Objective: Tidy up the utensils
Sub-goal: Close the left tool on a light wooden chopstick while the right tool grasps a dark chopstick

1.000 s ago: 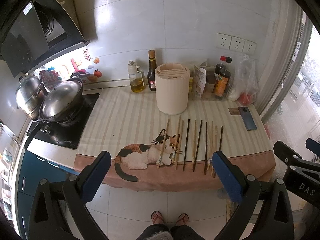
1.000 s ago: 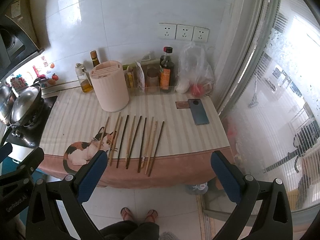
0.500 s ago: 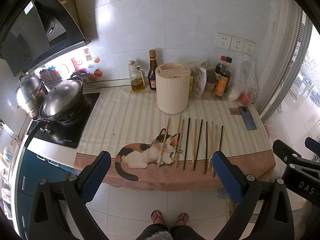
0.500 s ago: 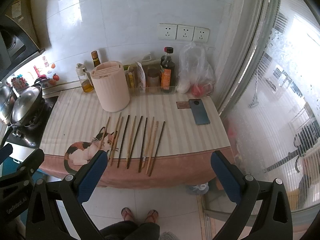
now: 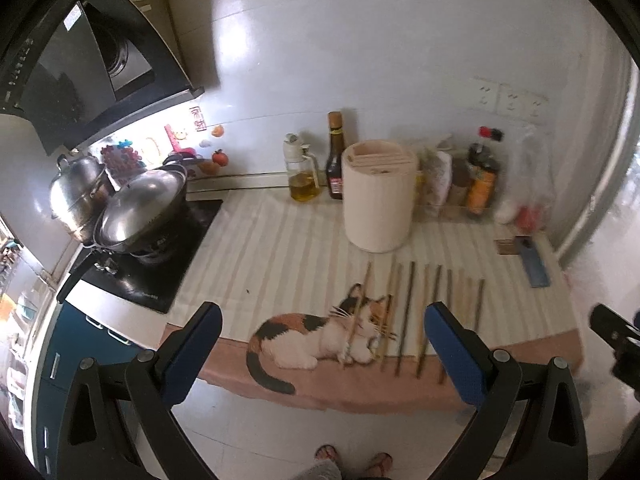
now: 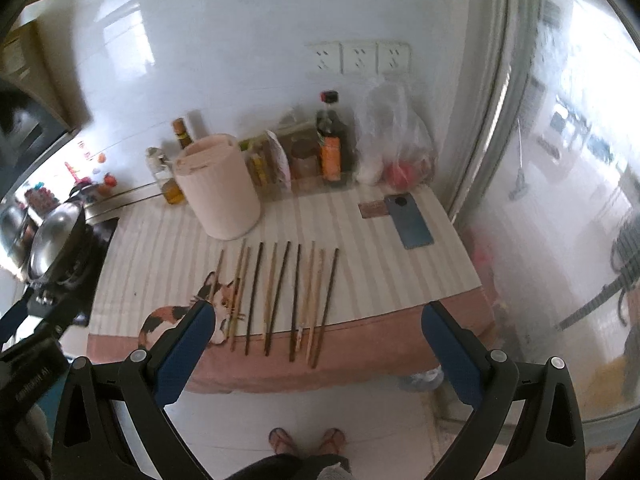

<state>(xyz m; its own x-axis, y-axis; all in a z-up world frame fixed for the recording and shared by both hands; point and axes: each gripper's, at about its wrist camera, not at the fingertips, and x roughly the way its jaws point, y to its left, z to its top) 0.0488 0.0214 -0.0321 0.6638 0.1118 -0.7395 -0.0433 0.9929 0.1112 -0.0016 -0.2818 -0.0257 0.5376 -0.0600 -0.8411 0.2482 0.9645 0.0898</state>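
Overhead, we look down on a kitchen counter (image 5: 280, 248) set against a white tiled wall (image 5: 360, 60), with a range hood (image 5: 92, 60) and a black stove (image 5: 160, 264) carrying steel pots (image 5: 140, 204) at its left end. We see a striped cloth (image 6: 168, 248) with a printed cat (image 5: 316, 332) covering the counter, its pink border hanging over the front edge. Behind the cloth's middle stands a cream cylindrical holder (image 5: 378, 196) with slots in its top, flanked by bottles (image 5: 335, 160) and a plastic bag (image 6: 396, 140); a blue phone (image 6: 410, 220) lies flat near the right end. We find the chopsticks (image 6: 280, 292) laid side by side in a row in front of the holder, long axes running from the front edge back toward the wall, some dark, some pale; the leftmost ones cross the cat's head. We hold the left gripper (image 5: 322, 356) and right gripper (image 6: 318, 352) above the floor in front of the counter, each with blue fingers spread wide and nothing between them.
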